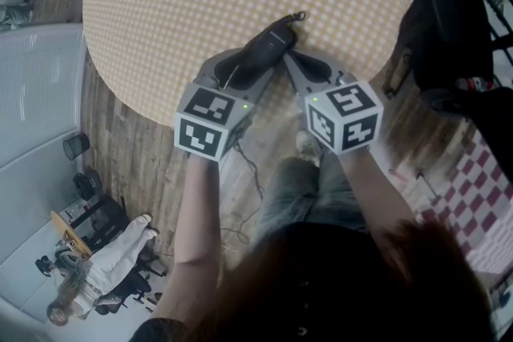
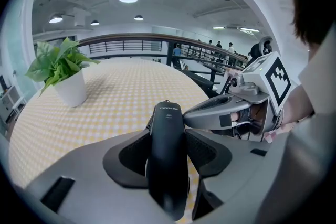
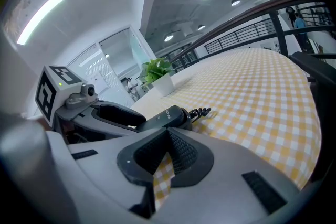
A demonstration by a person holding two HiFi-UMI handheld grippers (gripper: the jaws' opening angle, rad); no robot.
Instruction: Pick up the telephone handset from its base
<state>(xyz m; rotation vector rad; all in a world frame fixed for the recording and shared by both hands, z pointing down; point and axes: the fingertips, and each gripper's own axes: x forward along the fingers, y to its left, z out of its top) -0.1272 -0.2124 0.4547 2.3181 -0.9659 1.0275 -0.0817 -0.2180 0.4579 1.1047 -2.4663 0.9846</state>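
The black telephone handset [image 2: 167, 165] is clamped lengthwise in the left hand-held gripper [image 2: 168, 135], cord end farthest.

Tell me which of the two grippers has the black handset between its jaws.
The left gripper: it is shut on the black handset, while the right gripper is shut on nothing, only checked tablecloth beyond it.

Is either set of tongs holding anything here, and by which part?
Left tongs grip the handset across its middle, pinching both sides. Right tongs are shut, empty.
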